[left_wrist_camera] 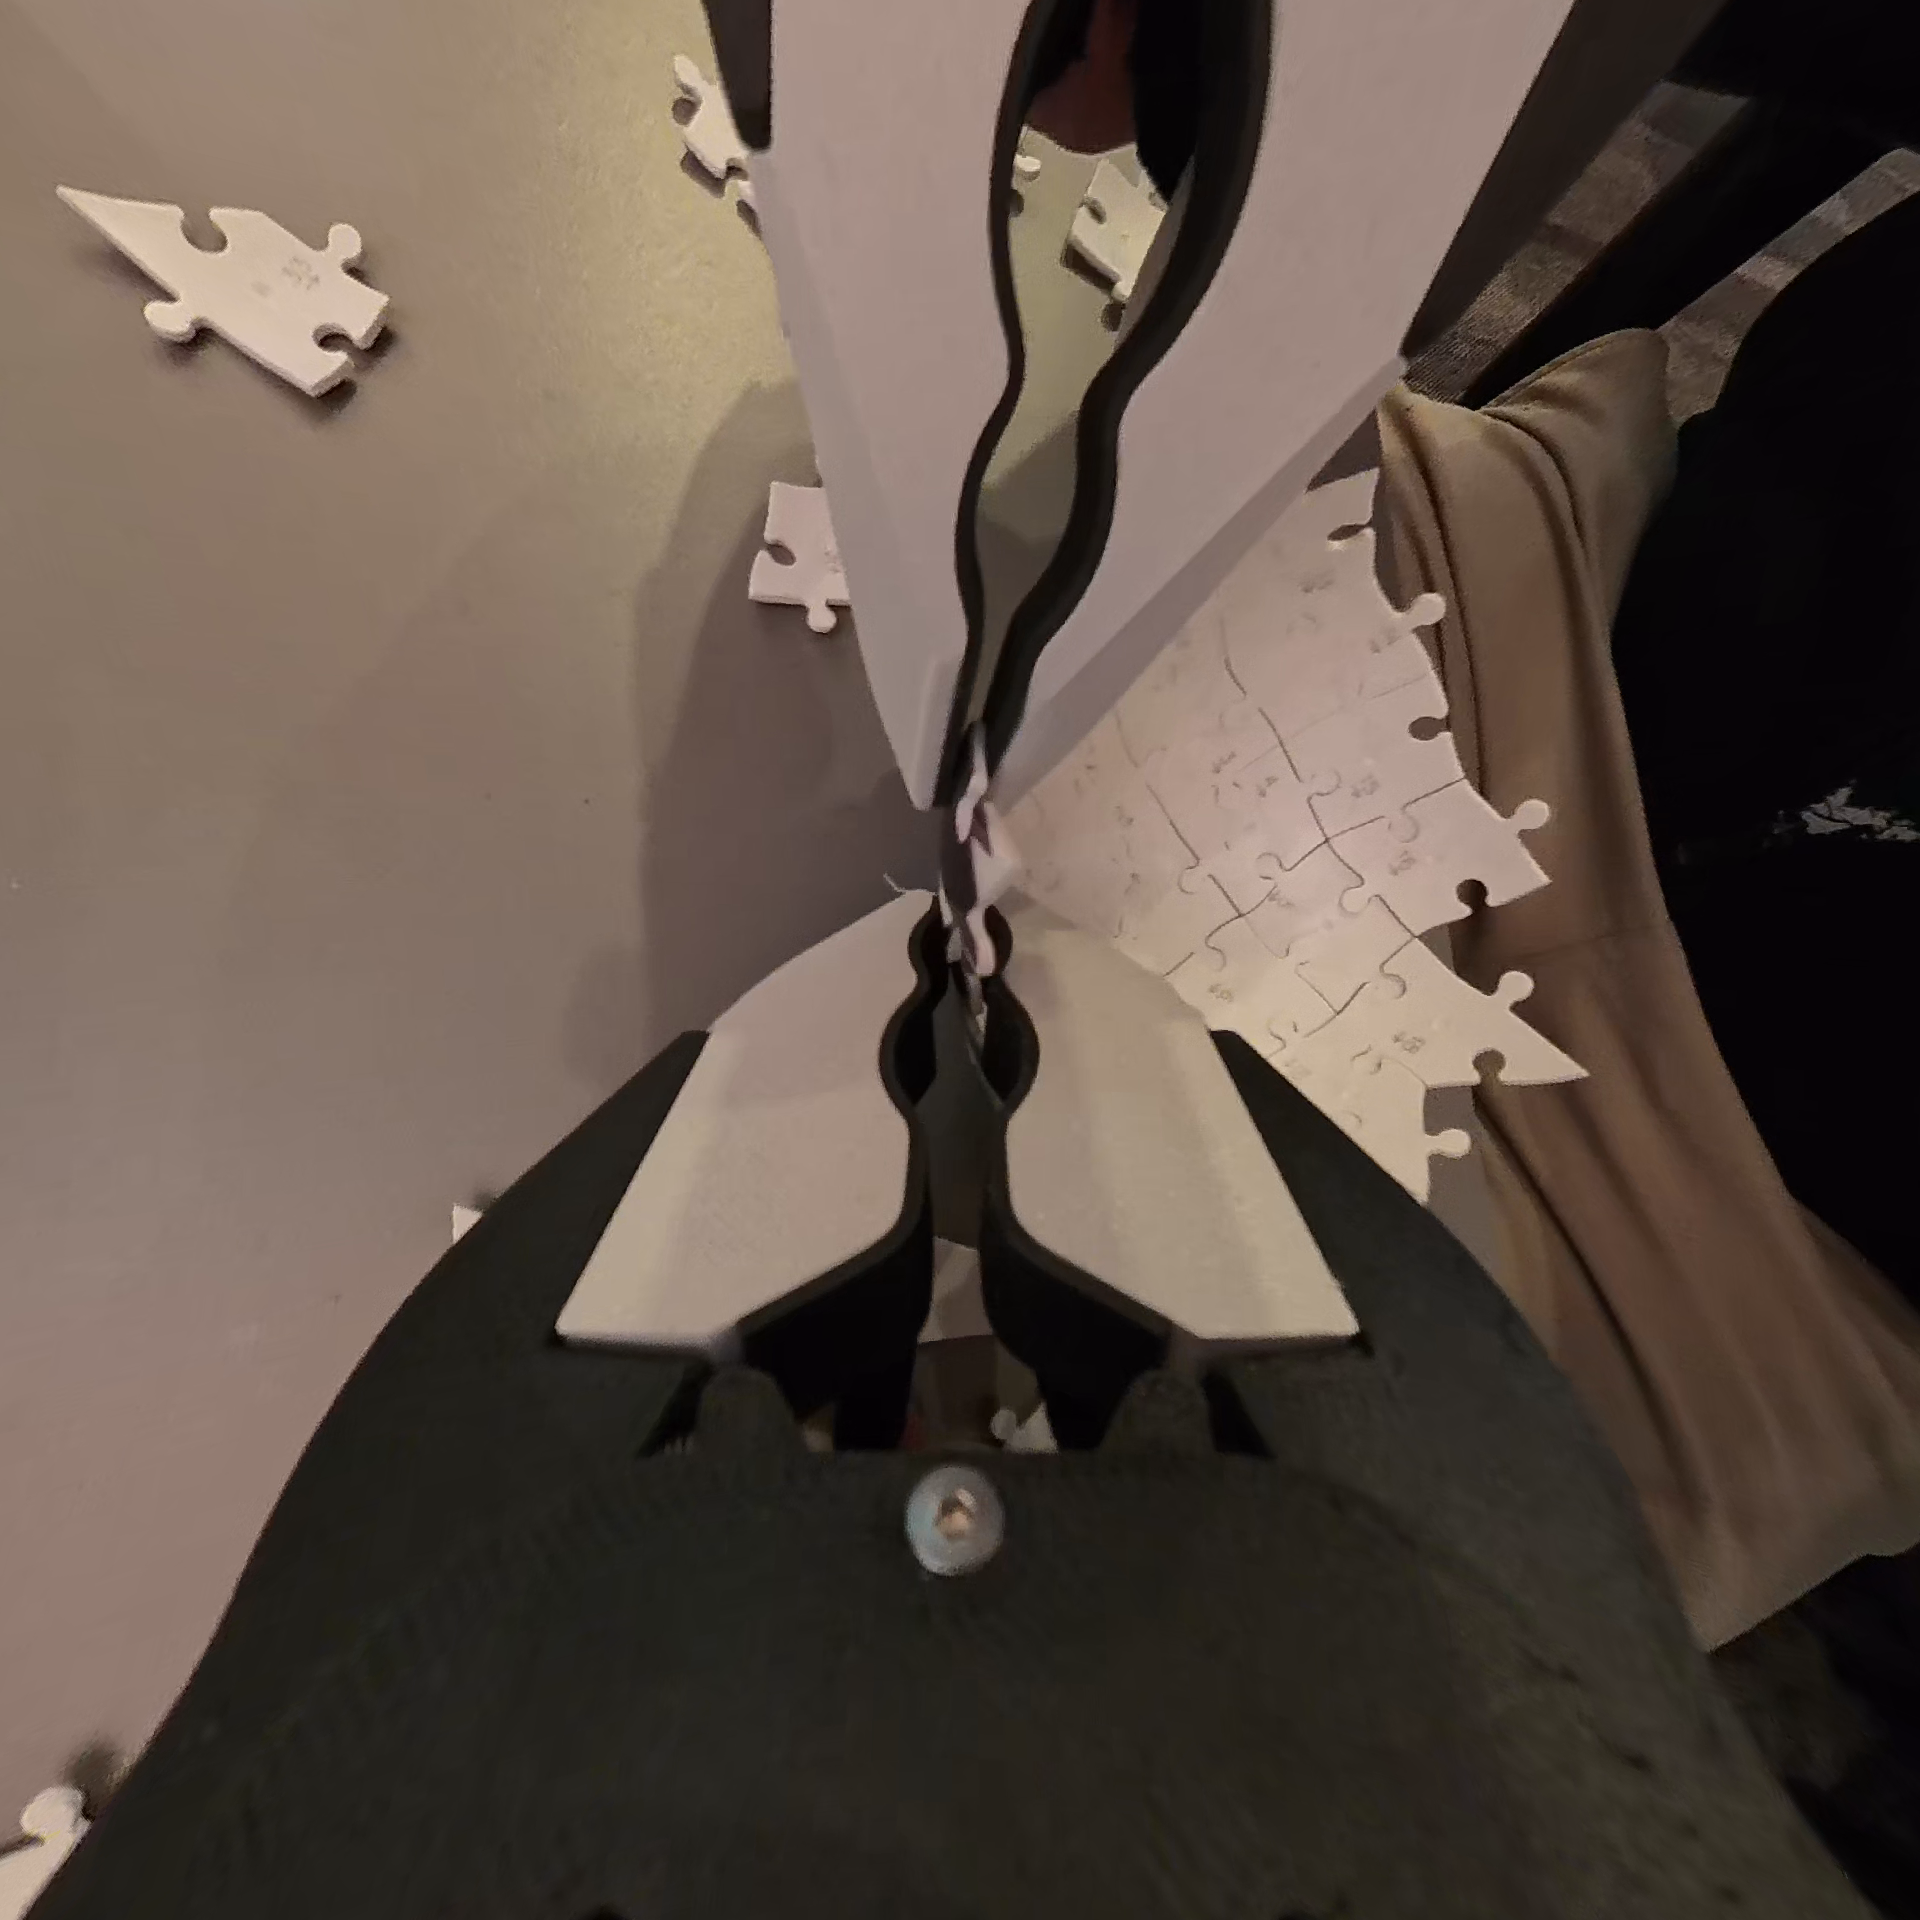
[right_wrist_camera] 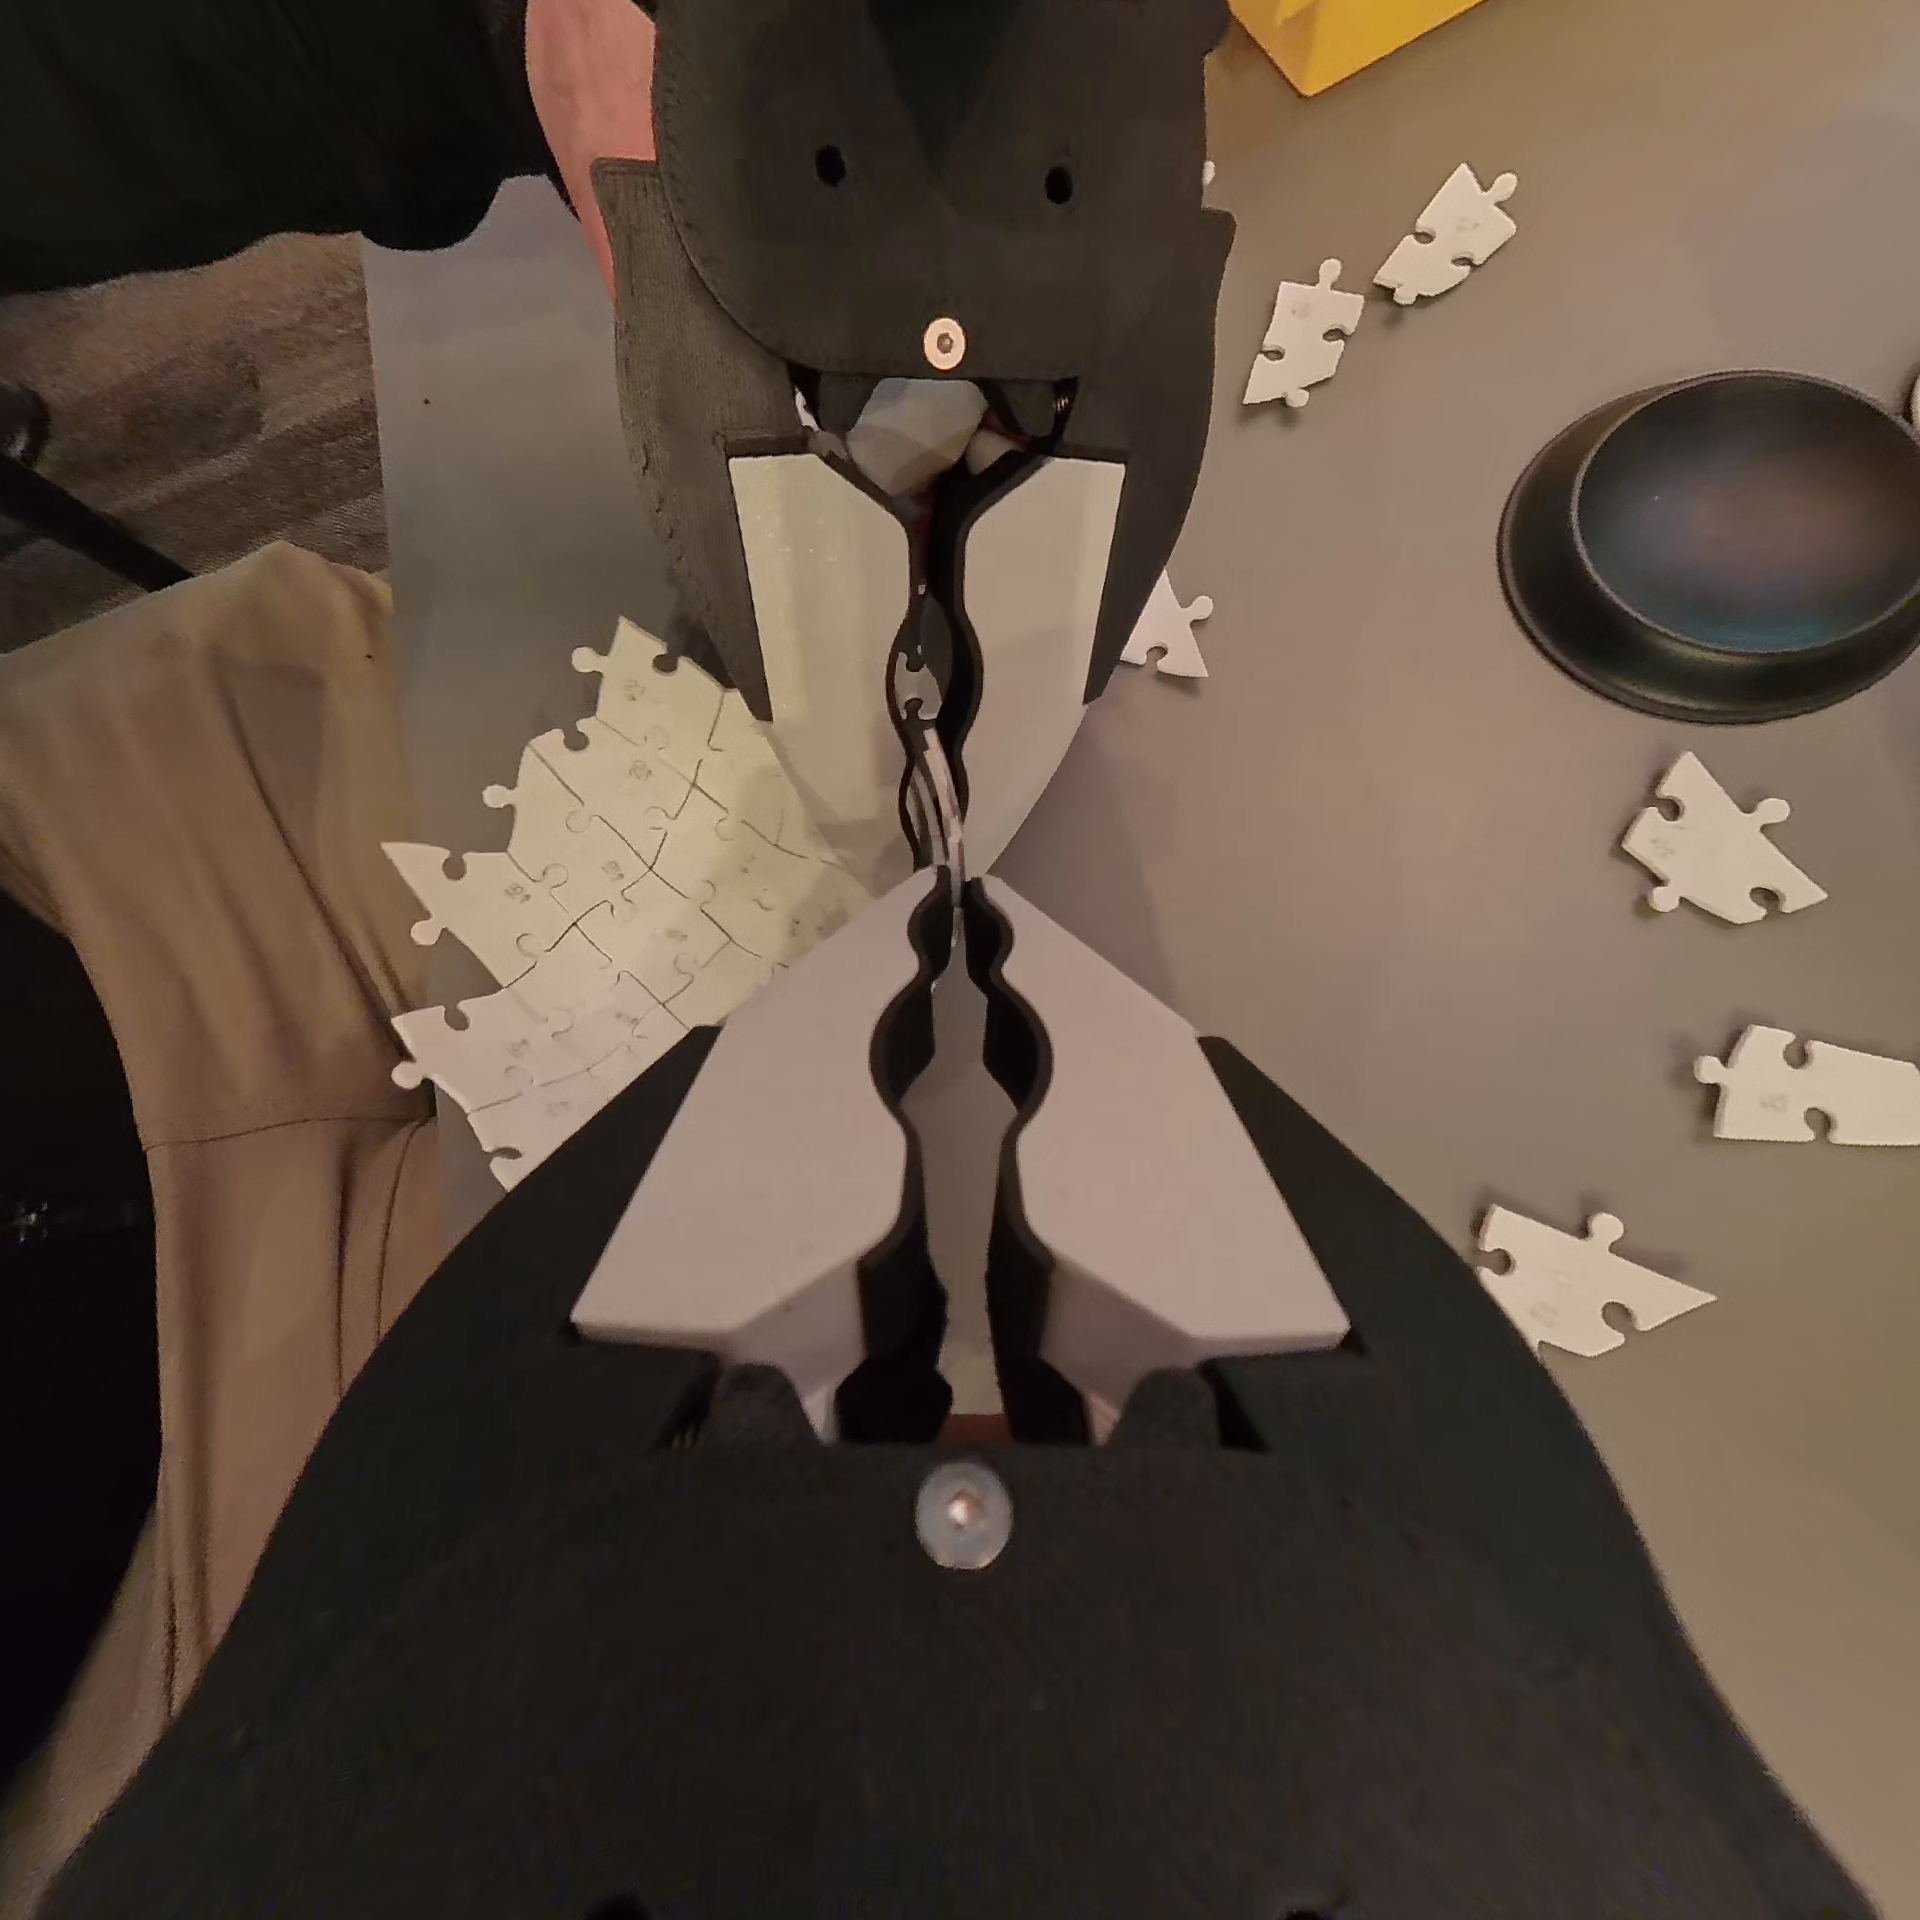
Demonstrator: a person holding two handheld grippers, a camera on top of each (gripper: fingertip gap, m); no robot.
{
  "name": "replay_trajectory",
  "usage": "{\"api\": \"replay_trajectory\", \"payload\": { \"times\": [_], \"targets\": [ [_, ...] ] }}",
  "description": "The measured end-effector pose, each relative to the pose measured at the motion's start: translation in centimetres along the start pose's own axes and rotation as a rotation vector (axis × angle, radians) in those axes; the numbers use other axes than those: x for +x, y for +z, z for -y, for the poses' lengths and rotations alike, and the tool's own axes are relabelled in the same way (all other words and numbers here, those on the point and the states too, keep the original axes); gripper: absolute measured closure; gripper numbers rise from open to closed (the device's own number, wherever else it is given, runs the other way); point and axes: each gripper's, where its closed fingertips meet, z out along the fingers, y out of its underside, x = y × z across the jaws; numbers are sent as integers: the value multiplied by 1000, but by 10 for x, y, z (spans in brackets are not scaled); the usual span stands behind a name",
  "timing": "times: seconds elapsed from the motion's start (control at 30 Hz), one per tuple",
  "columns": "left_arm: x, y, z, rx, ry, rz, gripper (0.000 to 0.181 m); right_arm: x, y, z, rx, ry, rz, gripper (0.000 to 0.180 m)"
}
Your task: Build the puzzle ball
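A curved white section of joined puzzle pieces [left_wrist_camera: 1299, 862] hangs over the grey table's edge; it also shows in the right wrist view [right_wrist_camera: 623, 883]. My left gripper [left_wrist_camera: 961, 925] and right gripper [right_wrist_camera: 951, 894] meet tip to tip above it, both shut. Between the tips a thin puzzle piece [left_wrist_camera: 975, 862] stands edge-on, patterned dark and white. It also shows edge-on [right_wrist_camera: 940, 800] running into the left gripper's fingers. The left gripper [right_wrist_camera: 935, 842] holds the section's edge. The right gripper [left_wrist_camera: 961, 810] pinches the piece. The joint between piece and section is hidden.
Loose white pieces lie on the grey table [left_wrist_camera: 244, 286], [left_wrist_camera: 800, 561], [right_wrist_camera: 1720, 857], [right_wrist_camera: 1808, 1101], [right_wrist_camera: 1579, 1294], [right_wrist_camera: 1304, 332]. A black round bowl-shaped stand [right_wrist_camera: 1714, 561] sits at the right. A yellow box corner [right_wrist_camera: 1340, 42] is far back. A person's tan trousers [right_wrist_camera: 208, 831] are beside the table edge.
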Motion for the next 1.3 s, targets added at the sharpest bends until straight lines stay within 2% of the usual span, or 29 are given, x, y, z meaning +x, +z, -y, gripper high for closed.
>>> {"api": "replay_trajectory", "payload": {
  "times": [0.37,0.83,1.3],
  "targets": [
    [-1,2,0,6,-4,-2,177,-4,-1,-1,4,-4,24,180],
    [-1,3,1,14,-14,-9,176,5,3,-3,-12,-53,-73,179],
    [-2,2,-1,-4,-14,0,176,2,-6,2,12,-27,-37,180]
  ]
}}
